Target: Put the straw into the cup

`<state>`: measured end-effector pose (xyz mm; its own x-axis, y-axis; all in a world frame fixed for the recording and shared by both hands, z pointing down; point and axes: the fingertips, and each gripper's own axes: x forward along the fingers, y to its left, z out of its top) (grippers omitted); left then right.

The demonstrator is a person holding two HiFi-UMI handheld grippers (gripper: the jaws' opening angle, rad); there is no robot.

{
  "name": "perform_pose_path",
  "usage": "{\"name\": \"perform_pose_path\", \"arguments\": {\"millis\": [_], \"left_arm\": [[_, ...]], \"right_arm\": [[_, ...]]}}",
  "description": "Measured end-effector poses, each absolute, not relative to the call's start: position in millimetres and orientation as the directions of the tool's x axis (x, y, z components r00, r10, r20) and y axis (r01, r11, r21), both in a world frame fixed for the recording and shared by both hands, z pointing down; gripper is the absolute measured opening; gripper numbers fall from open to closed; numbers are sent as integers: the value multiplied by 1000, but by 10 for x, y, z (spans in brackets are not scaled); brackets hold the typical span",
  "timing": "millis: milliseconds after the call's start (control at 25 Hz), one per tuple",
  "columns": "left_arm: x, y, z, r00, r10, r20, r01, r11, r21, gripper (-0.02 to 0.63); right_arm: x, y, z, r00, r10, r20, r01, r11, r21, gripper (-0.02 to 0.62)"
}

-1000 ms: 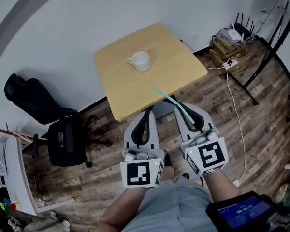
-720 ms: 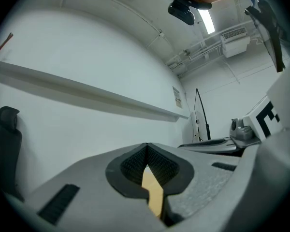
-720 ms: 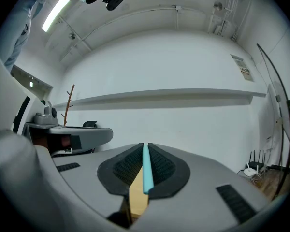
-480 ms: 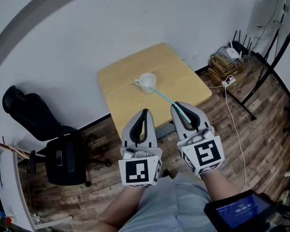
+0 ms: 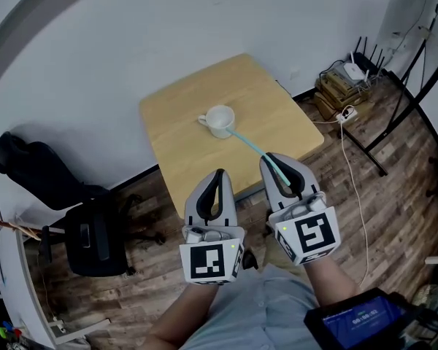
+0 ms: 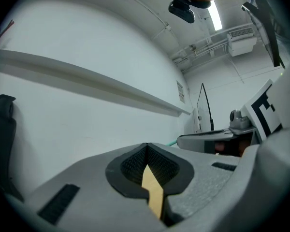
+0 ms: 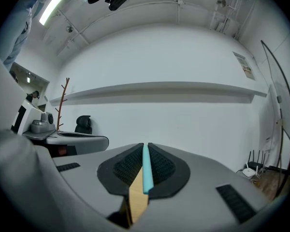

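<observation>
Right gripper clamps the teal straw, left gripper clenched empty; white cup sits on a small wooden table by the white wall

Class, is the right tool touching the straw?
Touching. The right gripper view shows the right tool clamped on the straw, jaws shut against it.

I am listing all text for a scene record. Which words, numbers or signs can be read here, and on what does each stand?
No text can be read for certain.
The screen at the lower right: light digits, too blurred to read.
The paper notice on the wall: too small to read.
The left cube and right cube: black-and-white square patterns, no letters.
The cup: no print seen.
</observation>
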<state>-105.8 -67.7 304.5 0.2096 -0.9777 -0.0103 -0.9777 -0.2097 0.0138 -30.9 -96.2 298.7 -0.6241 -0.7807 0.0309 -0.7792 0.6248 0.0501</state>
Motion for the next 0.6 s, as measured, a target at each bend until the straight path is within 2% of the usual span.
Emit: {"name": "perform_pose_path", "arguments": {"millis": [360, 600], "left_arm": [[-980, -1483, 3257, 150, -986, 74, -988, -151, -9, -3], [-905, -2023, 3095, 71, -996, 54, -996, -73, -42, -3]], "right_arm": [[-191, -1762, 3272, -662, -746, 72, -749, 662, -25, 25], [-122, -2368, 3152, -720, -693, 39, -694, 719, -38, 25]]}}
